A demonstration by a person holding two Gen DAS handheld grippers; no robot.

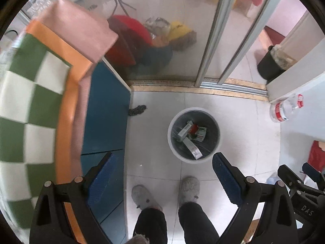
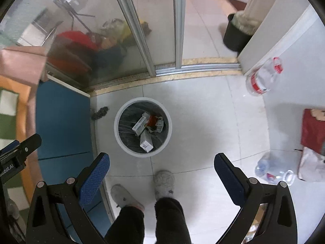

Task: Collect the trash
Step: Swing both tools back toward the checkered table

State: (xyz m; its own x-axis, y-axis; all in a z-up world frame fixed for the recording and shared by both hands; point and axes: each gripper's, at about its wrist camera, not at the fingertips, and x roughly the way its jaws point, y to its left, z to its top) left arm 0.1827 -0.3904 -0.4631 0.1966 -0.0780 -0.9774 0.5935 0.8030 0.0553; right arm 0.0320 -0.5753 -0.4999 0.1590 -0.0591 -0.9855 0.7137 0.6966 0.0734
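Note:
A round grey trash bin (image 1: pixel 215 126) stands on the tiled floor, also in the right wrist view (image 2: pixel 121 140). Inside lie several small cardboard boxes (image 1: pixel 185 131) (image 2: pixel 139 125) and a red scrap (image 2: pixel 152 121). My left gripper (image 1: pixel 162 162) is open and empty, held high above the floor just short of the bin. My right gripper (image 2: pixel 162 160) is open and empty, also above the floor near the bin. The right gripper's body (image 1: pixel 300 187) shows at the left view's right edge, the left gripper's body (image 2: pixel 18 152) at the right view's left edge.
A table with a green checked cloth (image 1: pixel 30 105) and blue side panel (image 1: pixel 107 109) is at left. Glass sliding doors (image 1: pixel 203 40) stand behind the bin. Plastic bottles (image 2: pixel 262 77) (image 2: pixel 272 170), a red bag (image 2: pixel 312 130) and a black pot (image 2: pixel 235 34) are at right. The person's slippered feet (image 2: pixel 164 183) are below.

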